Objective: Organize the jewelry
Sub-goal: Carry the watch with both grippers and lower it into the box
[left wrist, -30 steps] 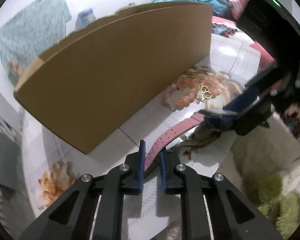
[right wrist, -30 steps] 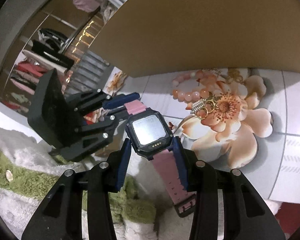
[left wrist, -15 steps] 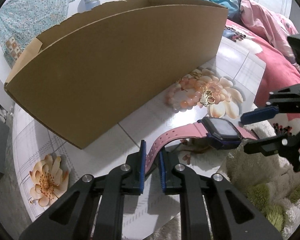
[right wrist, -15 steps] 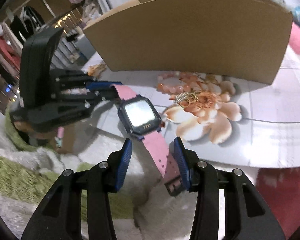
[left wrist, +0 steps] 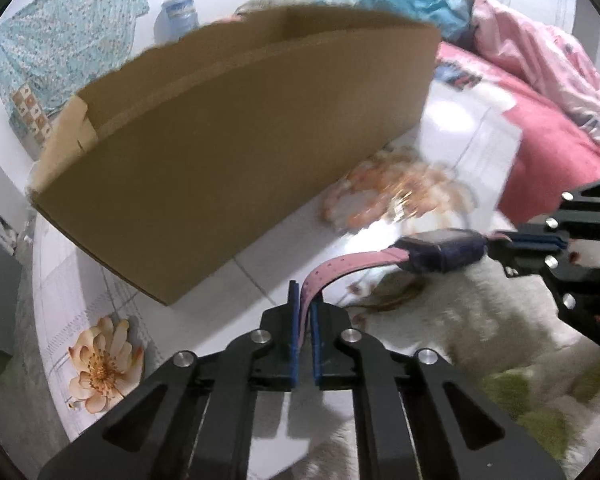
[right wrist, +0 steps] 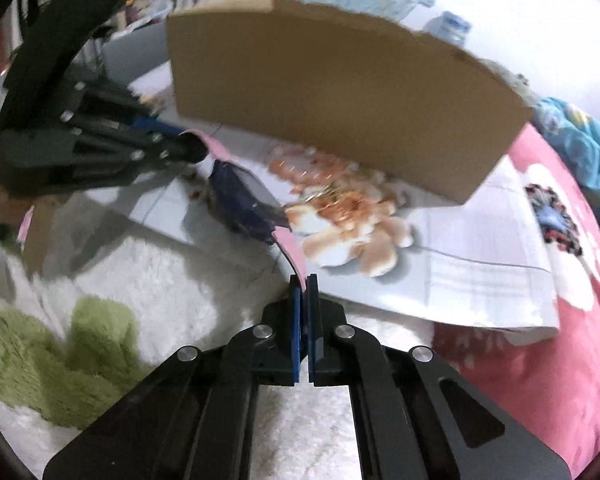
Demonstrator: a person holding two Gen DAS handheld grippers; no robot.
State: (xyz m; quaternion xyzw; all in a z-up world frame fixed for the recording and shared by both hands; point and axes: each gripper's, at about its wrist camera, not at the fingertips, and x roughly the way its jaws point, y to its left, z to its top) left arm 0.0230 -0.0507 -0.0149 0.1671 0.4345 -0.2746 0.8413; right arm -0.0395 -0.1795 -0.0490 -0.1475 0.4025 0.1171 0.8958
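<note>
Between tools, flat pink rubbery strap point(left wrist: 342, 270)

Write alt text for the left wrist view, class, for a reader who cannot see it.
The left gripper pinches one end of a pink-strapped watch, while the right gripper, entering from the right, pinches the other strap end. Behind them a cardboard box stands on a flower-printed white table, with blurred peach beads beside it.

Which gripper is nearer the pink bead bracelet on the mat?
Right. The right gripper holds the strap just short of the bracelet; the left gripper holds the watch's far strap.
</note>
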